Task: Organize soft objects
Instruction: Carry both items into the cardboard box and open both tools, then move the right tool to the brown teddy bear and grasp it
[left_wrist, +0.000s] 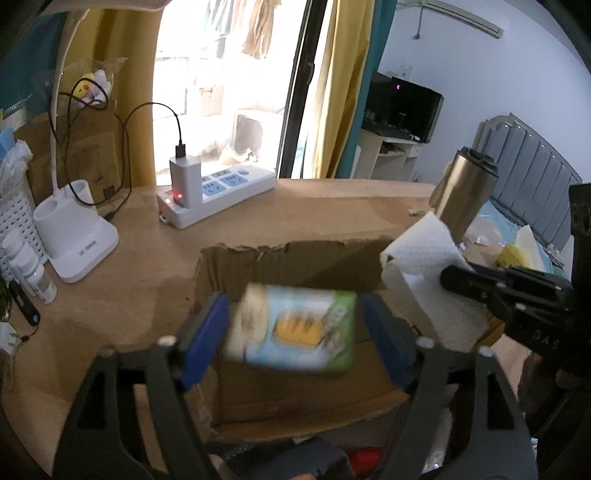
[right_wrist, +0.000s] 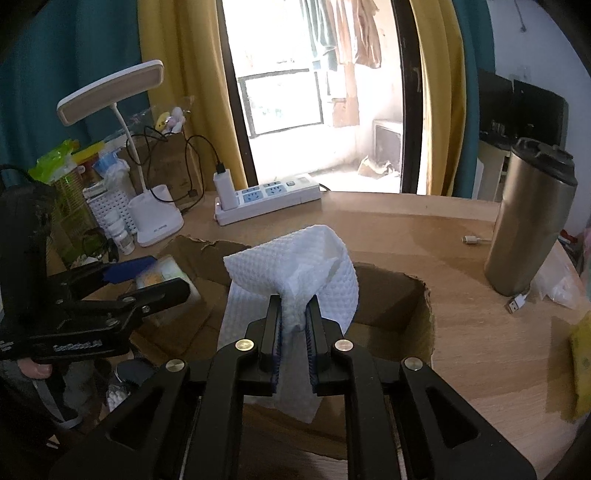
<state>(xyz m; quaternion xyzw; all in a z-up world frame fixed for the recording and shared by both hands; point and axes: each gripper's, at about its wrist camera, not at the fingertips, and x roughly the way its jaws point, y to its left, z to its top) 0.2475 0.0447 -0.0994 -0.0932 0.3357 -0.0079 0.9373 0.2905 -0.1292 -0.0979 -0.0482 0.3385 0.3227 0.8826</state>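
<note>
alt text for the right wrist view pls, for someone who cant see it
The right gripper pinches a white textured cloth over an open cardboard box on a wooden table. At left, the left gripper holds a small pack above the same box. Behind are a power strip, a white desk lamp and a steel tumbler.

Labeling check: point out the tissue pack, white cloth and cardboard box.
tissue pack (left_wrist: 295, 328), left wrist view, printed front face.
white cloth (right_wrist: 291, 262), right wrist view, waffle fold above the fingers.
cardboard box (left_wrist: 295, 258), left wrist view, far inner wall.

Blurred tissue pack, draped white cloth
</note>
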